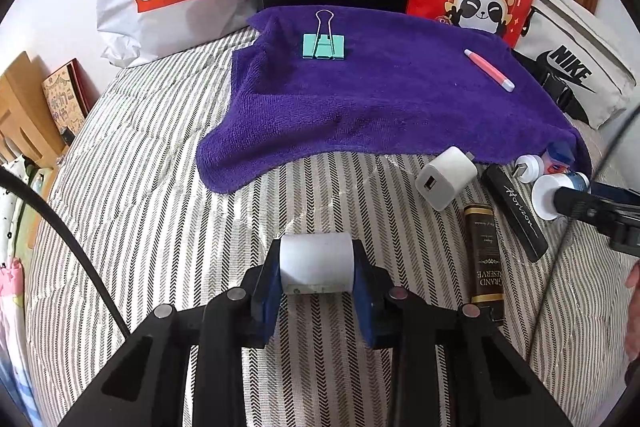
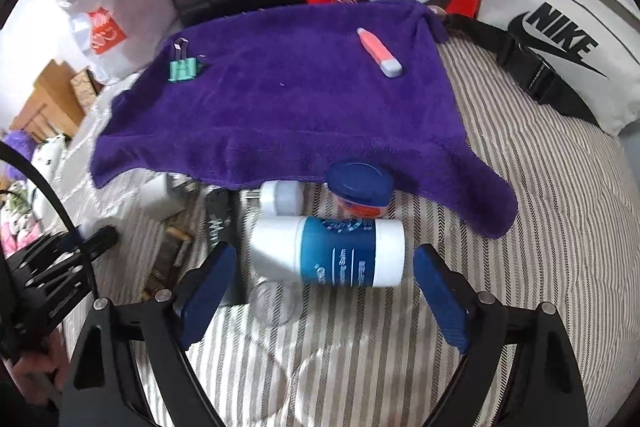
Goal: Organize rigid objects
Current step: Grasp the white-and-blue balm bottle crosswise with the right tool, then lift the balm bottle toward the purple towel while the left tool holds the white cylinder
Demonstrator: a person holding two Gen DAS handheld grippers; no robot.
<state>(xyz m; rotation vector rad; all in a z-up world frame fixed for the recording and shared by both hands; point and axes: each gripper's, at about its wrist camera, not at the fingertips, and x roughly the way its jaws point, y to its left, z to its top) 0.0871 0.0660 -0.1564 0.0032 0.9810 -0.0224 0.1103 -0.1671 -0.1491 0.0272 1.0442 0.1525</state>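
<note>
Striped bedding (image 1: 160,187) carries everything. I have the left gripper (image 1: 317,273) clamped on a white block (image 1: 316,263), carrying it toward the purple towel (image 1: 380,99) beyond, where a binder clip (image 1: 323,45) and pink pen (image 1: 489,70) lie. My right gripper (image 2: 320,279) stands spread around the blue-labelled bottle (image 2: 336,251), untouched; closing there seems next.

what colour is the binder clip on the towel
Mint green binder clip, clearest in the left wrist view.
</note>
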